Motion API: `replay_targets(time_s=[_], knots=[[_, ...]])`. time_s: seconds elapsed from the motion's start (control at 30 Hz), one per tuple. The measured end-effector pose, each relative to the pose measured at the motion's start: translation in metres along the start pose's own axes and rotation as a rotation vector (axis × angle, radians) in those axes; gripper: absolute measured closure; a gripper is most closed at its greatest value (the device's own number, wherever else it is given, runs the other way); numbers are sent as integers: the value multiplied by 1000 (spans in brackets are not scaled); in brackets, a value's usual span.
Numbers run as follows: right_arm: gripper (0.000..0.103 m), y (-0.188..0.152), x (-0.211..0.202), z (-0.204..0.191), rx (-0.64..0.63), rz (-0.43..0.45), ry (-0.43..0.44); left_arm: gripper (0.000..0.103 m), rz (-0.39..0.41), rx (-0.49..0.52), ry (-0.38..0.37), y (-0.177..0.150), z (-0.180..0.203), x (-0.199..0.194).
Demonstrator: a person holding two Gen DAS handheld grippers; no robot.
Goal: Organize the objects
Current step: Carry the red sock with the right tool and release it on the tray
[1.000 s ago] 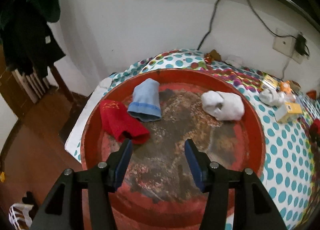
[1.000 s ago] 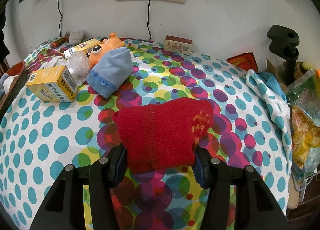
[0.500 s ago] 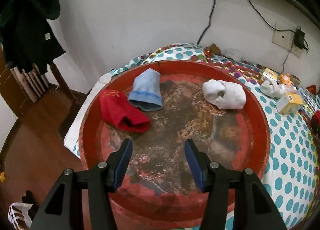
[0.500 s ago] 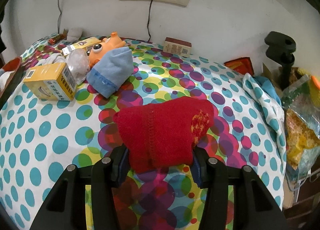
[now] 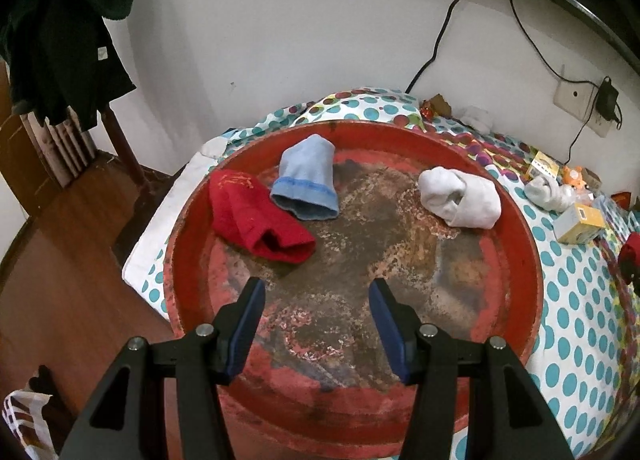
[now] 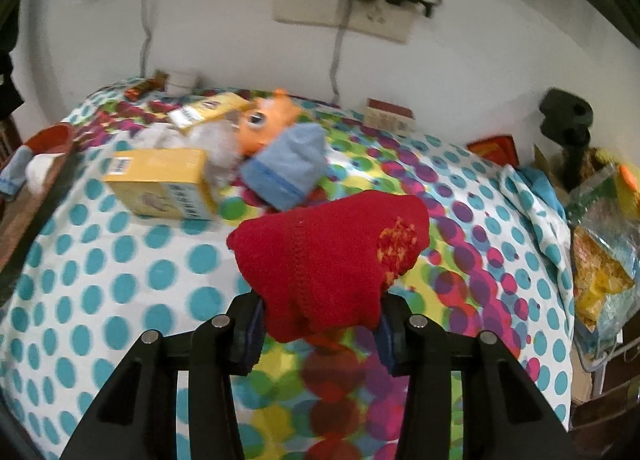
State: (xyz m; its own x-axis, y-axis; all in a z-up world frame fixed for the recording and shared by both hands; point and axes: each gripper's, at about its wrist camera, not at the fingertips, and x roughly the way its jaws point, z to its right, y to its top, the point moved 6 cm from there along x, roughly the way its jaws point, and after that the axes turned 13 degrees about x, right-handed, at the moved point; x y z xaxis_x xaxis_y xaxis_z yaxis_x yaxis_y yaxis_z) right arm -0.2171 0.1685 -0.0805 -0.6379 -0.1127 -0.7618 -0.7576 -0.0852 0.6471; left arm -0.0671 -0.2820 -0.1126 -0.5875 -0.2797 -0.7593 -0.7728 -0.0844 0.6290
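Observation:
In the right wrist view my right gripper [image 6: 320, 324] holds a red sock [image 6: 332, 248] with a yellow patch, lifted off the dotted cloth; its jaws are closing and the pads pinch the sock's near end. A blue sock [image 6: 288, 168] lies behind it. In the left wrist view my left gripper [image 5: 316, 300] stands open with nothing between its fingers, over the near part of a round red tray [image 5: 532, 260]. In the tray lie a red sock [image 5: 256, 216], a blue sock [image 5: 308, 180] and a white sock [image 5: 460, 196].
On the dotted cloth [image 6: 100, 300] lie a yellow box [image 6: 160, 184], an orange toy [image 6: 264, 120], a small box [image 6: 388, 116] and a white sock [image 5: 548, 190]. A snack bag [image 6: 600, 260] and black clamp [image 6: 568, 128] stand at the right. Dark clothes [image 5: 60, 32] hang left of the tray.
My right gripper has tightened on the red sock and raised it off the cloth, and its view has swung a little. The left gripper stays open over the tray, hardly shifted.

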Motion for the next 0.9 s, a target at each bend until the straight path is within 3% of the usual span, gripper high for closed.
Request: replay_targets(time_s=[0.9], knots=[[61,-22,-69,-230,-286,-23,372,47,0,-32,37,0,-26,-3]])
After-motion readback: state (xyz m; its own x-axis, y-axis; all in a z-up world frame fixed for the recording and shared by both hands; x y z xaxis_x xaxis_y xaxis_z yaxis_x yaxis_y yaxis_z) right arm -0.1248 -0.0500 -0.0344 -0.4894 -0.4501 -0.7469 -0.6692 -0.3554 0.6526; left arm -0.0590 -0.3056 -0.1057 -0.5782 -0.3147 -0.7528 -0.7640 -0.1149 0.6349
